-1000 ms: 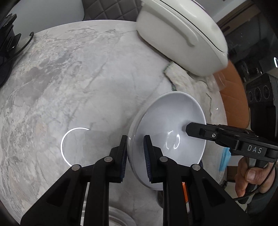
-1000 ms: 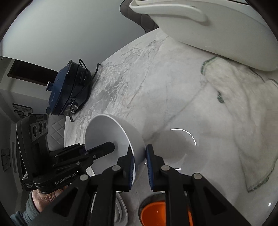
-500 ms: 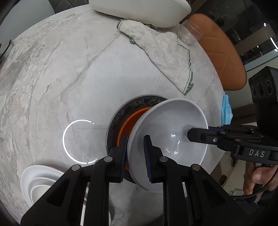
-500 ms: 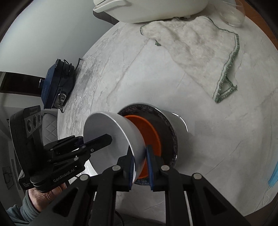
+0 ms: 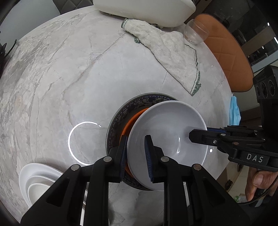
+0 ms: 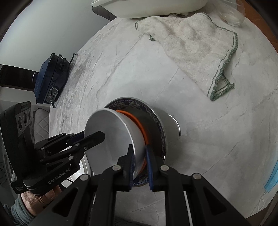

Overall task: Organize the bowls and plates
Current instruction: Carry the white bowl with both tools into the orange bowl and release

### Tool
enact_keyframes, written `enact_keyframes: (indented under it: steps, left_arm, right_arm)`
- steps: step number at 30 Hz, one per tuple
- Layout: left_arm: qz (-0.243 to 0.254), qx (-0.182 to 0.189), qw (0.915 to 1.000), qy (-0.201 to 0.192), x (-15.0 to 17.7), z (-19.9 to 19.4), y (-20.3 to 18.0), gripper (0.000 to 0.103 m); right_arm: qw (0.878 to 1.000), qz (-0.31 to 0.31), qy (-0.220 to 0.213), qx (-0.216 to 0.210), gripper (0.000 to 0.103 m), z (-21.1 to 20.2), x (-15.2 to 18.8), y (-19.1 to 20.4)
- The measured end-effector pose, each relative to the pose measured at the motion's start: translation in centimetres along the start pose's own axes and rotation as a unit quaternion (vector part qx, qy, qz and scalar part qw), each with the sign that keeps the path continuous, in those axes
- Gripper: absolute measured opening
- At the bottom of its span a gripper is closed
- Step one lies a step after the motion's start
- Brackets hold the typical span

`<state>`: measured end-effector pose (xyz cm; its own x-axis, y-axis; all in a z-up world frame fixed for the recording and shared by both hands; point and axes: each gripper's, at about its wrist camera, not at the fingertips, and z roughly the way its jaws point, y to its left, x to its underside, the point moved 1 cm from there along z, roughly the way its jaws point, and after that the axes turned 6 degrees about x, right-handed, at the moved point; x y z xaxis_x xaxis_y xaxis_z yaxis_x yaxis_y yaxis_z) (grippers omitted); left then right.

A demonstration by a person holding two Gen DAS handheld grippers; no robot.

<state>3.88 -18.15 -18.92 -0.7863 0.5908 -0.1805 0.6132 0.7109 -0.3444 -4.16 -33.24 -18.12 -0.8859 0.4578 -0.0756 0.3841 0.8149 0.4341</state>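
Over the stack near the front edge of the marble surface (image 5: pixel 83 73), the white bowl (image 5: pixel 166 137) sits in the orange bowl (image 5: pixel 129 125), which rests on the blue-patterned plate (image 5: pixel 133 104). The left gripper (image 5: pixel 135 154) straddles the white bowl's near rim, and its jaws are opening: the inner pad stands clear of the wall, the rim between them. The right gripper (image 6: pixel 139 165) has its jaws nearly closed on the opposite rim, pinching the white bowl's wall. Each gripper shows in the other's view, a hand (image 6: pixel 37 200) under the left one. Left of the stack, a set of nested white dishes (image 5: pixel 38 182) lies at the surface's edge. Farther back lie a crumpled towel (image 5: pixel 166 52) with green stitching, a clear glass (image 5: pixel 195 31) on its side, and a large white tub (image 5: pixel 144 10). A dark blue device (image 6: pixel 49 80) sits at the far left edge.
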Motion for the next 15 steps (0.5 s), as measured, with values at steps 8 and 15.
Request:
enact_keyframes:
  steps: [8,15]
  left_arm:
    - [-0.016,0.014,0.9990,-0.039,0.2,-1.9,0.2,0.065]
    - [-0.020,0.015,0.9986,-0.048,0.9,-3.1,0.8,0.065]
  right_arm:
    - [1.000,-0.006,0.001,0.016,0.014,0.1,0.1,0.2]
    - [1.000,-0.005,-0.004,0.019,0.014,0.1,0.6,0.4]
